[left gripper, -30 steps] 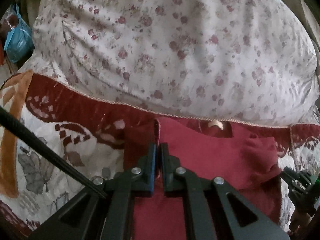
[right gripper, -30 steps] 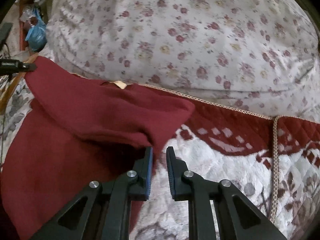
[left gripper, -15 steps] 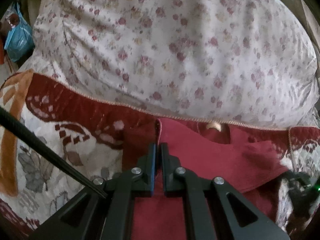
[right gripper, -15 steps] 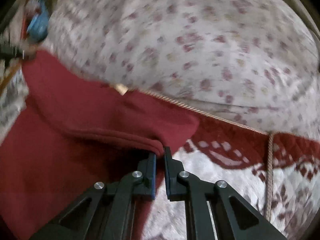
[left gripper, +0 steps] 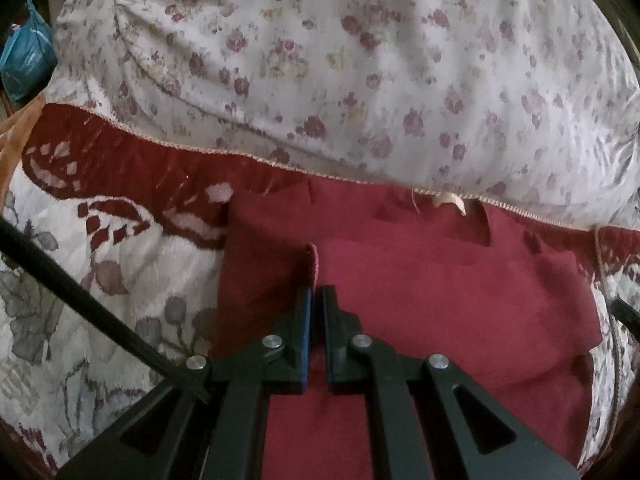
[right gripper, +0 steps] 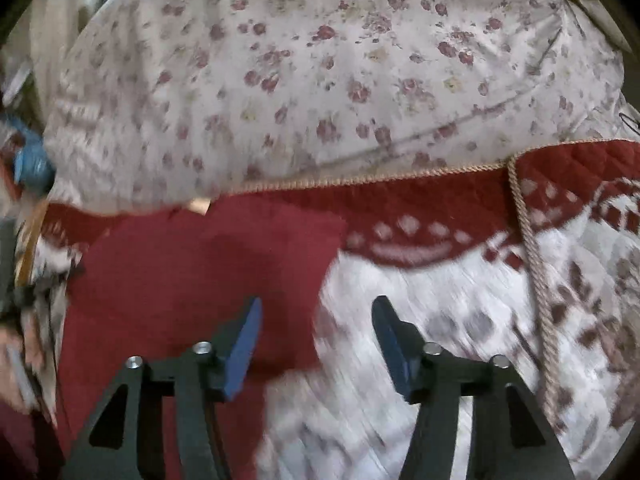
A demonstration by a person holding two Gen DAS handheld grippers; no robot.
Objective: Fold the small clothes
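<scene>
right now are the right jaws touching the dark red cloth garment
Apart: the right wrist view shows the right gripper jaws opening, nothing between them, the dark red cloth garment lying beneath.

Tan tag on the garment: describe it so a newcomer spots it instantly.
Find the floral pillow lying across the patterned blanket. Just below its corded edge lies the plain red garment. The tag is the small pale loop at the garment's top edge, the only tan spot on solid red.
</scene>
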